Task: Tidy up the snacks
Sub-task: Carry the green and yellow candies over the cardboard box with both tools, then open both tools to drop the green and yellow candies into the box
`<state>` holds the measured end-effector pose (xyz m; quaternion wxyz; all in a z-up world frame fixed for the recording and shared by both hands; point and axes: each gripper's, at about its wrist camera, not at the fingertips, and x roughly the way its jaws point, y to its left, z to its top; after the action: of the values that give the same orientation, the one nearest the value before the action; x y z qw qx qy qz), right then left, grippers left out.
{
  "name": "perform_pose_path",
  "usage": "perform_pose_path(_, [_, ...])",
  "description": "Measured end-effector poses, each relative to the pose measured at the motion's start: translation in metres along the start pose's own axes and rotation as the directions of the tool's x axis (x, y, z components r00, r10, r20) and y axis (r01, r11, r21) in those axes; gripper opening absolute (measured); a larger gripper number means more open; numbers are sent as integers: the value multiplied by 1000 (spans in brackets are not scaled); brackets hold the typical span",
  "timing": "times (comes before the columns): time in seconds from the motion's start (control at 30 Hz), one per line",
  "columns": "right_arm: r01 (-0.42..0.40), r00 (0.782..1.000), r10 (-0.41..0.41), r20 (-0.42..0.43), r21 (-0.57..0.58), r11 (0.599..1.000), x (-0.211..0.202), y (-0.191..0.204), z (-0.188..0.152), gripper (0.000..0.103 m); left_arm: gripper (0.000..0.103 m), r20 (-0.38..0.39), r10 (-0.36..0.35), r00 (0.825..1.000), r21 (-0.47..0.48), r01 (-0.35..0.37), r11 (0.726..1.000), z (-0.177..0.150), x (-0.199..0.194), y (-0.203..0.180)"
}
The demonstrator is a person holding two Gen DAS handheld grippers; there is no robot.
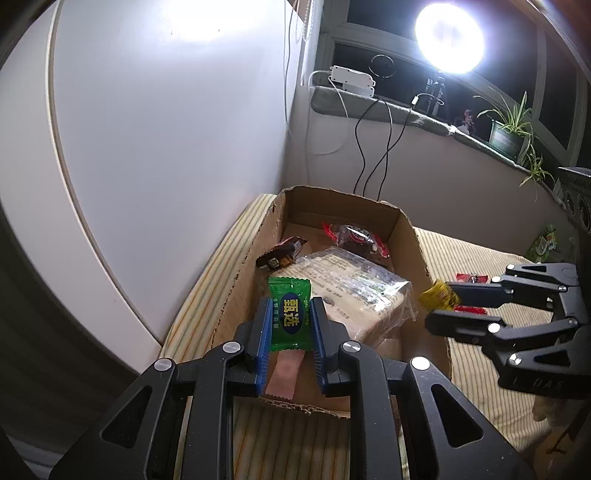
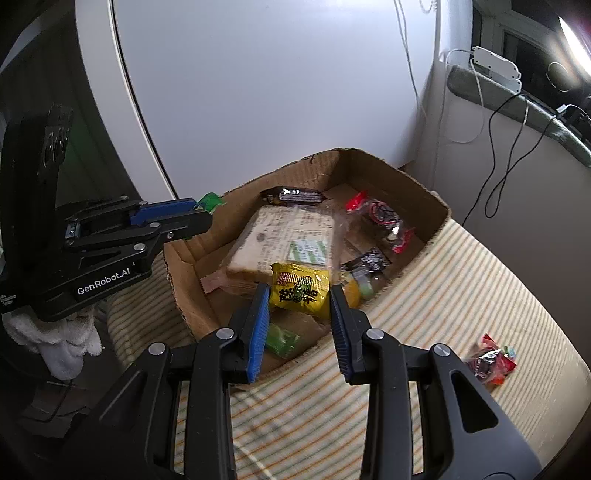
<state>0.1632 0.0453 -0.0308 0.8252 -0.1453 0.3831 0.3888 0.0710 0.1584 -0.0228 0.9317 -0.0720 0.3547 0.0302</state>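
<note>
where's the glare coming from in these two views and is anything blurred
Left wrist view: a round lamp blows out the top right and throws a white hotspot on the wall. Right wrist view: only a streak of glare at the top right corner; the red snack packet on the striped cloth looks soft.

Home: windowsill [image 1: 406, 110], potted plant [image 1: 511, 129].
</note>
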Motion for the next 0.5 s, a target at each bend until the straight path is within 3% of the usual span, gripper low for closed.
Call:
perform_pose_path(0.3, [-18,1000,18,-13,-9,1000,9,2,1,33,20,-14,1,1000,-6,-1,1000,3,5,2])
perform_pose_path(0.5, [-15,1000,15,-9,-21,1000,11,4,1,49,21,-11,4,1000,-6,-4,1000,4,6,1])
